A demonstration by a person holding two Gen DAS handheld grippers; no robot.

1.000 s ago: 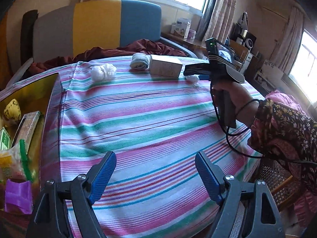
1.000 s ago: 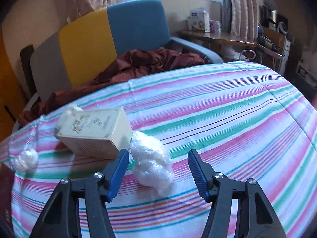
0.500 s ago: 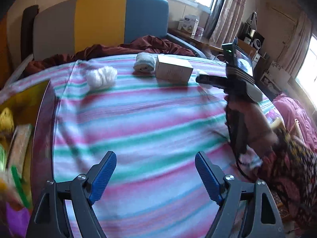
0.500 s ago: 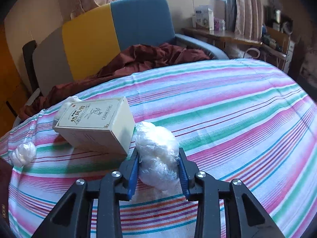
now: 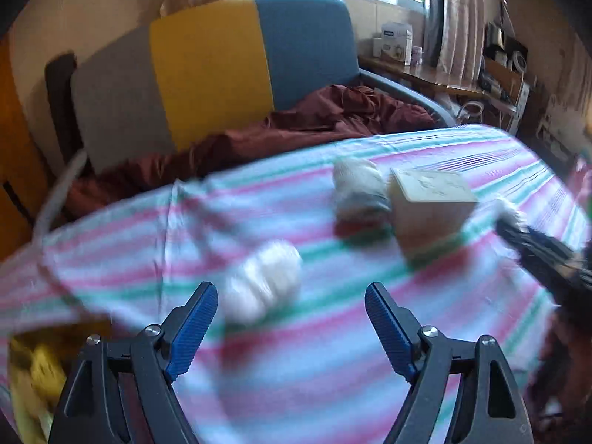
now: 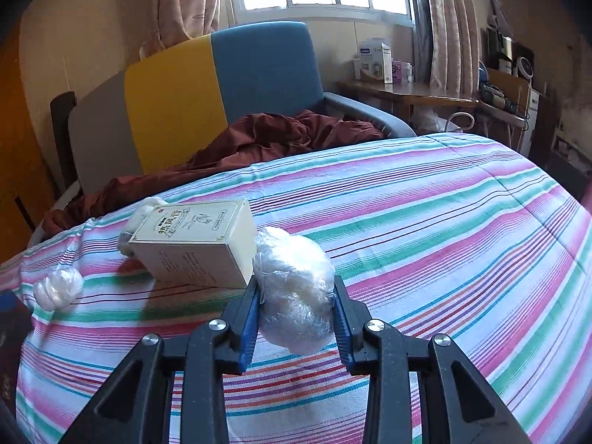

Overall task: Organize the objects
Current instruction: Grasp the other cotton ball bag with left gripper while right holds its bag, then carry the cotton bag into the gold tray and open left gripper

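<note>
My right gripper (image 6: pixel 296 307) is shut on a white plastic-wrapped bundle (image 6: pixel 296 288), held just above the striped cloth (image 6: pixel 444 229), right beside a cream box (image 6: pixel 196 244). A second white bundle (image 6: pixel 57 288) lies at the left, and a rolled white cloth (image 6: pixel 142 214) lies behind the box. My left gripper (image 5: pixel 290 322) is open and empty, close in front of the second bundle (image 5: pixel 262 281). In the blurred left wrist view the box (image 5: pixel 429 207) and rolled cloth (image 5: pixel 359 188) lie further back, and the right gripper (image 5: pixel 532 244) enters from the right.
A grey, yellow and blue chair (image 6: pixel 207 88) with a maroon cloth (image 6: pixel 281 137) stands behind the table. A yellow bin with items (image 5: pixel 33 370) sits at the left edge. A wooden desk (image 6: pixel 407 92) with boxes stands at the back right.
My right gripper closed on the wrapped bundle and lifted it slightly. My left gripper swept left and forward toward the second bundle, which now sits just ahead of its jaws.
</note>
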